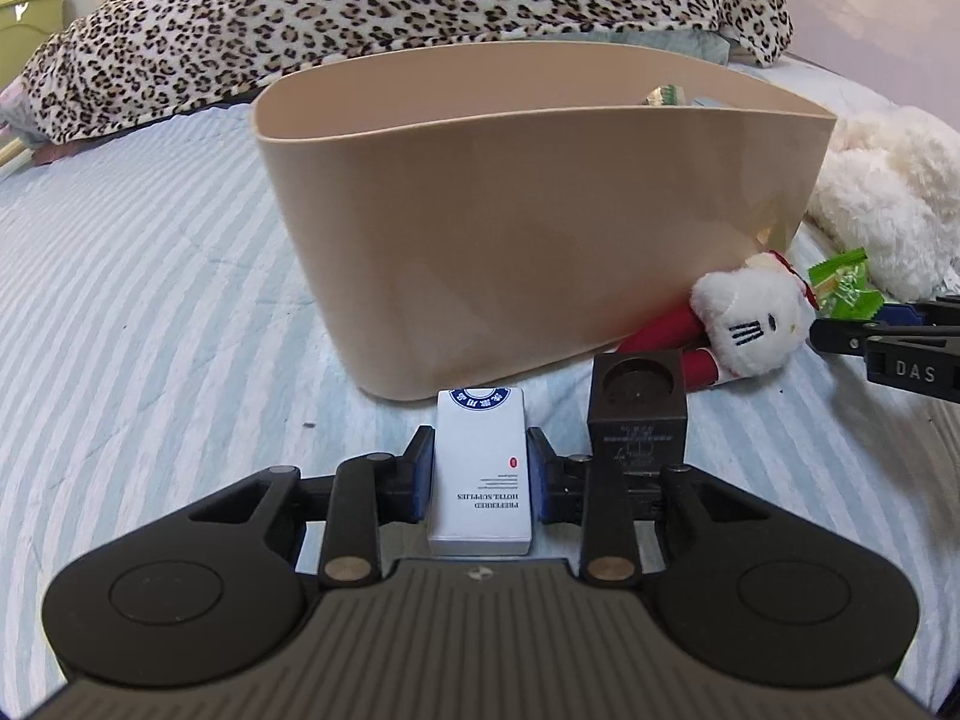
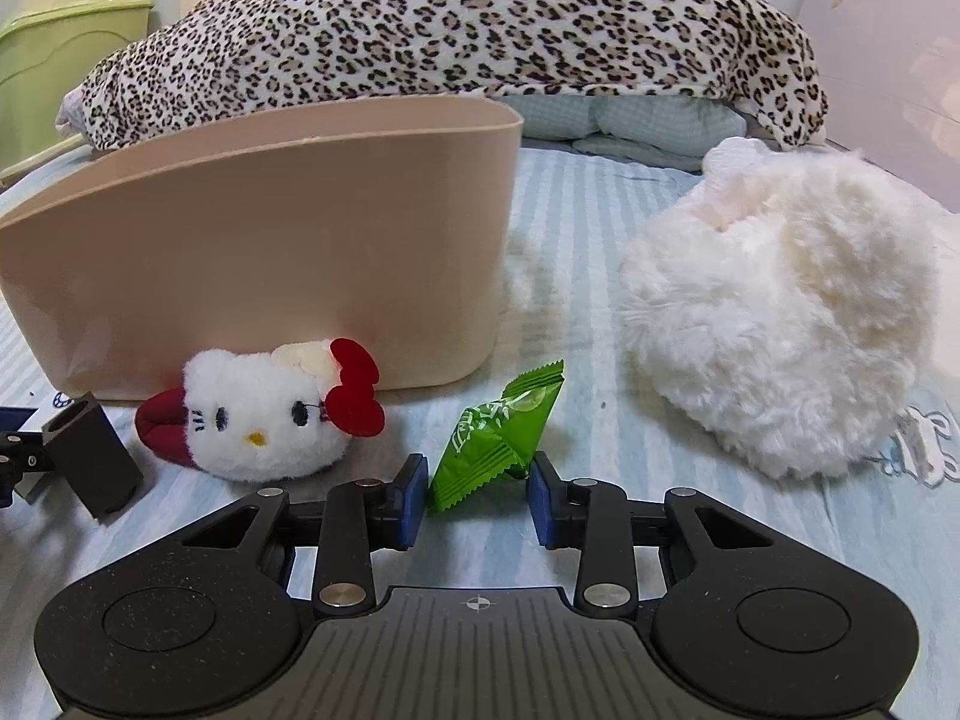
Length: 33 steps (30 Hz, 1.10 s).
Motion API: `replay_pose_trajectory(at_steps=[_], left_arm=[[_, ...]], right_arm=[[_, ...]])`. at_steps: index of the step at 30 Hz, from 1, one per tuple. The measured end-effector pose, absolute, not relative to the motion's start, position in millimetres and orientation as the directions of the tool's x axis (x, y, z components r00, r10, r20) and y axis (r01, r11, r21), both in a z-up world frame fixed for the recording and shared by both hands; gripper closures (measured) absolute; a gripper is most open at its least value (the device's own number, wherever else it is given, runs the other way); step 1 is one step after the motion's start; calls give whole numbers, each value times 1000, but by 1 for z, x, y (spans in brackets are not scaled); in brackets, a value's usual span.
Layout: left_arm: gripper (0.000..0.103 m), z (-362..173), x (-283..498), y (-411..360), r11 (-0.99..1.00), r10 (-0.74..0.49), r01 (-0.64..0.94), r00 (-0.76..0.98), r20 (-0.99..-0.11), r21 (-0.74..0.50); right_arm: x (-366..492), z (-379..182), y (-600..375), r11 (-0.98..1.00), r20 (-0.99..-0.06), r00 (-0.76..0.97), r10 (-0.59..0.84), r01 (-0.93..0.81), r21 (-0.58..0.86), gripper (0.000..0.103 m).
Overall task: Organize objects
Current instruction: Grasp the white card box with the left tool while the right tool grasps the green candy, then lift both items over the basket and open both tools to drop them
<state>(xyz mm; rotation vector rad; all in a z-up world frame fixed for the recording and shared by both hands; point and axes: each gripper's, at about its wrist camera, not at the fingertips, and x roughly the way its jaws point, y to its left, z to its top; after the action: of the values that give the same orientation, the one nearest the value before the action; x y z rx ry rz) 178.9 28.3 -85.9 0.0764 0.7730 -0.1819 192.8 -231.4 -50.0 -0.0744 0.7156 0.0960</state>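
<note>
step: looks like the pick-up stage for both hands at once, loose stuff on the bed point(image 1: 150, 312) going into the beige bin point(image 1: 528, 228), I'd guess

left hand-held gripper point(image 1: 480, 471): blue pads sit right up against both sides of the white hotel-supplies box point(image 1: 480, 474), so it reads as clamped on it; box is down at bed level just in front of the bin wall

right hand-held gripper point(image 2: 478, 495): jaws straddle the green candy packet point(image 2: 495, 441), left pad about touching, small gap on the right, so not pinched yet

nearby: dark square block point(image 1: 637, 414) just beside the box, Hello Kitty plush point(image 2: 270, 414) leaning at the bin, big fluffy white plush point(image 2: 780, 312) off to the right

next move: right needs to finish closing on that crinkly wrapper, then both lift over the rim point(image 2: 300, 120) and drop. Bin wall is tall, so clear it properly

already in: something pokes up inside the bin, can't tell what
</note>
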Motion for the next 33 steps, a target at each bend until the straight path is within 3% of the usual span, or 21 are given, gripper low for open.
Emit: replay_pose_trajectory(at_steps=[22, 33], left_arm=[[70, -12, 131, 41, 980, -193, 188, 796, -574, -69], [70, 40, 160, 11, 975, -170, 215, 877, -450, 50]], right_arm=[[151, 23, -209, 986, -491, 861, 131, -166, -30, 70], [186, 68, -182, 968, -399, 902, 167, -228, -109, 70]])
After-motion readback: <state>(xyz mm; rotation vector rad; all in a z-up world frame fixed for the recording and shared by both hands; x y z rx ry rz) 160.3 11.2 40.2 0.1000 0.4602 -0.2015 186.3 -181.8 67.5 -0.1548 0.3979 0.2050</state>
